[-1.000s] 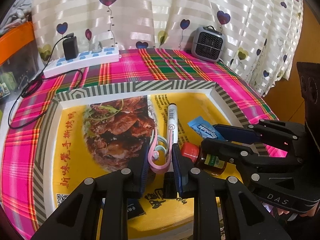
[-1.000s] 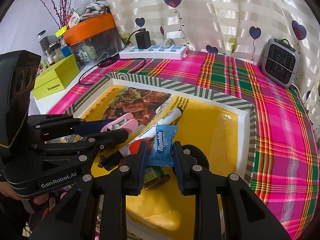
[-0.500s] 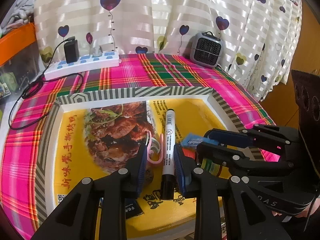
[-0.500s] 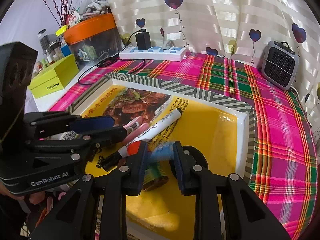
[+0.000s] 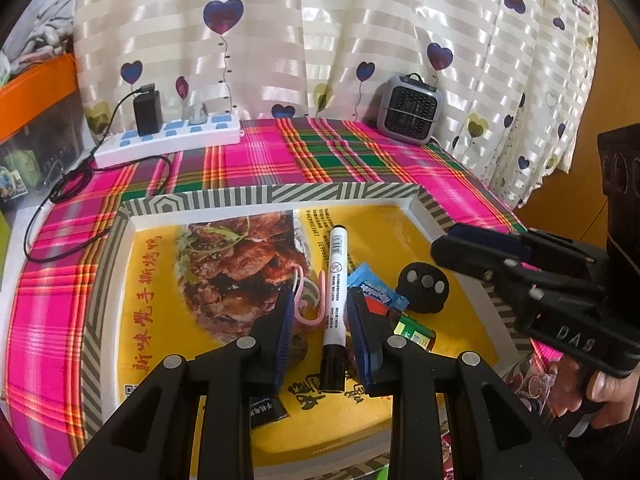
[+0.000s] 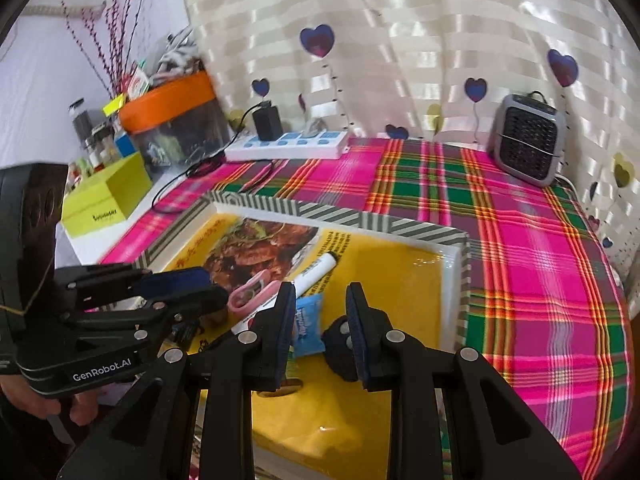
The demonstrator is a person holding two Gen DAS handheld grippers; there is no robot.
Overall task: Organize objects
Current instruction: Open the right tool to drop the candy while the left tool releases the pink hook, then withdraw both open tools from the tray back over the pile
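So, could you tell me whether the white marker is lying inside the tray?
Yes, the white marker lies on the yellow floor of the tray.

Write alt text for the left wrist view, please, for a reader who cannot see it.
The left gripper, whose jaws have just been opening, is open around a white marker pen with black cap lying in a yellow printed tray beside a pink clip, a blue candy packet and a black round remote.
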